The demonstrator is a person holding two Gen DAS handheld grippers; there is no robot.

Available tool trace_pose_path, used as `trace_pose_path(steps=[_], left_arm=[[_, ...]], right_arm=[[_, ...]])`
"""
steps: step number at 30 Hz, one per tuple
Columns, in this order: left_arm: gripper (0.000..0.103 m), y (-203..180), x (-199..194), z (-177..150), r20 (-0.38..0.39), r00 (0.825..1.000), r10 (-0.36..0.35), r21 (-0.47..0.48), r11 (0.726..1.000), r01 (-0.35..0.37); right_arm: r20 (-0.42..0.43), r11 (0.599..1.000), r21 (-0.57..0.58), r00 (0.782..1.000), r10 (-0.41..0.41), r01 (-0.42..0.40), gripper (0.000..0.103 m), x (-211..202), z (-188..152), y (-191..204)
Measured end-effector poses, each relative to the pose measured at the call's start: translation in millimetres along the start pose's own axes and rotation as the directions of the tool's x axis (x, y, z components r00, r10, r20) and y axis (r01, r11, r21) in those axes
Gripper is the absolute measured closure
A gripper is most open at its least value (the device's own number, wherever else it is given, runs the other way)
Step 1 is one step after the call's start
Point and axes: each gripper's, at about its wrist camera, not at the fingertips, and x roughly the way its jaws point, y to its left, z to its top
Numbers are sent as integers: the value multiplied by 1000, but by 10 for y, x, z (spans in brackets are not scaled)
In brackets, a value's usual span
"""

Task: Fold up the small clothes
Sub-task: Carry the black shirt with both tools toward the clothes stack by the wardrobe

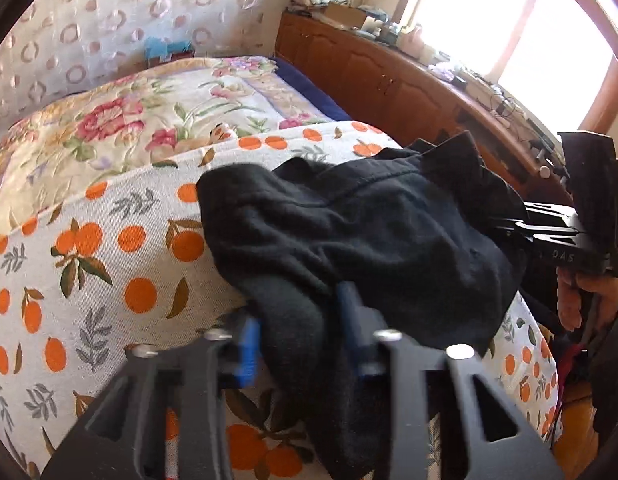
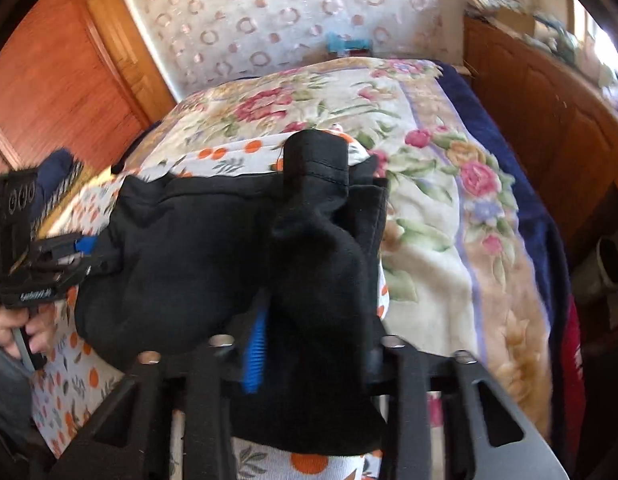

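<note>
Together, two grippers, left gripper [image 1: 299, 340] and right gripper [image 2: 313, 344], pinch one black garment [image 1: 361, 220].

Left gripper [image 1: 299, 334] and right gripper [image 2: 315, 344] both angled downward, jaws narrowed and clamped on black cloth [image 1: 361, 220], hand-held.

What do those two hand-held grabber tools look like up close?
Both are black, skeletal frames with triangular cut-outs and silver bolt heads. Each has two fingers with ribbed blue pads. The right gripper carries pale lettering on its side and a black boxy block on top. The left gripper also bears a small pale marking and a boxy black top. A hand grips a handle under each.
</note>
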Motion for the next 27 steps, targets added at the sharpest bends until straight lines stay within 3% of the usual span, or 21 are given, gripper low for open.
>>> trace_pose_path(steps=[2,6,9,13,22,27], left_arm=[[89,11,-85,-1,17,999,-28,0,1000,28],[90,-49,-411,-30,102,994,-49,19,999,48],[90,-143,-817,-84,187,980,-62,55,997,52],[90,6,-1338,-164,275,960,-55,41,998,46],[90,895,-2415,-511,371,919,133,-101,990,-102],[90,1337,-3012,-732,398,880,259,-175,963,-204]], right_arm=[[32,999,-29,999,-11,12,82,-91,-3,36],[113,998,-54,994,-4,10,84,-314,46,103],[150,995,-101,989,-2,18,85,-452,145,295],[195,986,-169,980,36,-2,85,-555,317,621],[249,927,-354,943,222,-124,85,-395,844,1761],[227,871,-459,926,303,-173,85,-99,1231,2512]])
